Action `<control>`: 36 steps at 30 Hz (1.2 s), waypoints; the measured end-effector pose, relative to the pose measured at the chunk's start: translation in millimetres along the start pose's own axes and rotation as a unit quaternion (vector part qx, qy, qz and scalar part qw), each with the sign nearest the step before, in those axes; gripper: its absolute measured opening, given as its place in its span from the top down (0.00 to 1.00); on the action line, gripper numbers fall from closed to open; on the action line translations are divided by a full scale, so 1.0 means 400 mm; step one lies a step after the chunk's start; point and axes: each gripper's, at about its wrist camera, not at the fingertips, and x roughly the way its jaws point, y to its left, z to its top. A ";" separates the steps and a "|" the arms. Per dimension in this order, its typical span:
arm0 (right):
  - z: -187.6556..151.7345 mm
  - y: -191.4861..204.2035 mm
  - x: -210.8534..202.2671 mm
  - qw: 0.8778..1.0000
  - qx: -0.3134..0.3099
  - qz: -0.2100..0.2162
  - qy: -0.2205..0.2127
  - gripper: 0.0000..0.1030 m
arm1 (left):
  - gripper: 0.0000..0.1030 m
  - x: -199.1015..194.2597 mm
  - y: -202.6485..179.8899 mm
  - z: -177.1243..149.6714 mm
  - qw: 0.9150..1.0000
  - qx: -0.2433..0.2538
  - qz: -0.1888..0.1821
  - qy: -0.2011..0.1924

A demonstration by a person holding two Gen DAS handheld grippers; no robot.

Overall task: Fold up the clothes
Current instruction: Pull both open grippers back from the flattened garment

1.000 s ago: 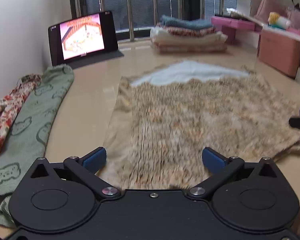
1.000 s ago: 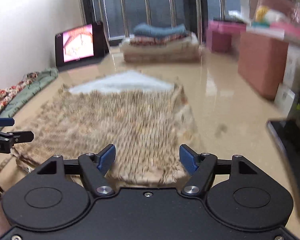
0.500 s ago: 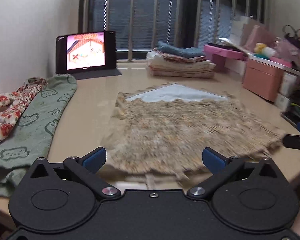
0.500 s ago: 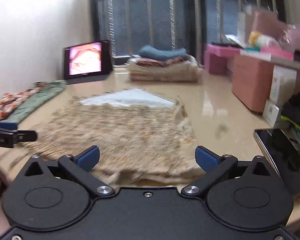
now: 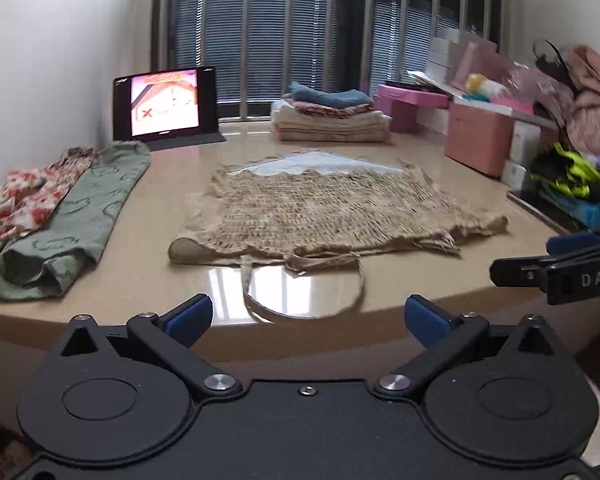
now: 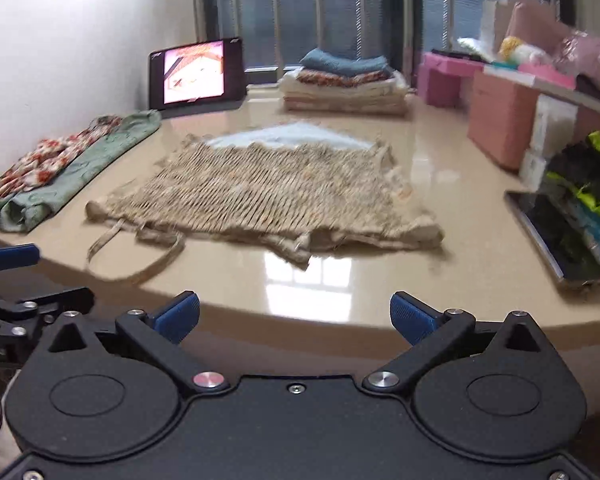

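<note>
Both grippers pulled back vs 1 s ago, off the tan smocked garment (image 5: pixel 328 208). It lies flat mid-frame on table (image 5: pixel 148 280), strap loop near front edge. L gripper (image 5: pixel 306 316) & R gripper (image 6: pixel 295 312) spread wide, empty. Prob. between folds; folded stack (image 5: pixel 332 118) upper center.

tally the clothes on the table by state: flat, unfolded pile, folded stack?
Laid flat: 1, the beige smocked garment
Unfolded, at the left edge: 2, the green bear-print garment and the red floral garment
Folded stack by the window: 1 stack; its layers are too blurred to count
Total: 3 loose garments plus 1 stack
</note>
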 end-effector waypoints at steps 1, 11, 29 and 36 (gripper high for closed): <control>-0.001 -0.001 -0.001 1.000 0.003 0.001 0.000 0.00 | 0.00 0.000 0.004 0.000 1.000 -0.007 -0.004 0.002; -0.014 0.001 0.008 1.000 0.006 -0.001 0.013 0.00 | 0.00 0.011 0.008 -0.014 1.000 -0.011 -0.004 0.015; -0.022 -0.001 0.029 1.000 -0.004 0.004 0.013 0.01 | 0.00 0.021 -0.018 -0.019 1.000 0.010 0.006 0.010; -0.008 0.009 0.027 0.999 -0.024 0.001 -0.022 0.02 | 0.11 0.052 -0.056 -0.008 0.997 0.076 0.002 0.008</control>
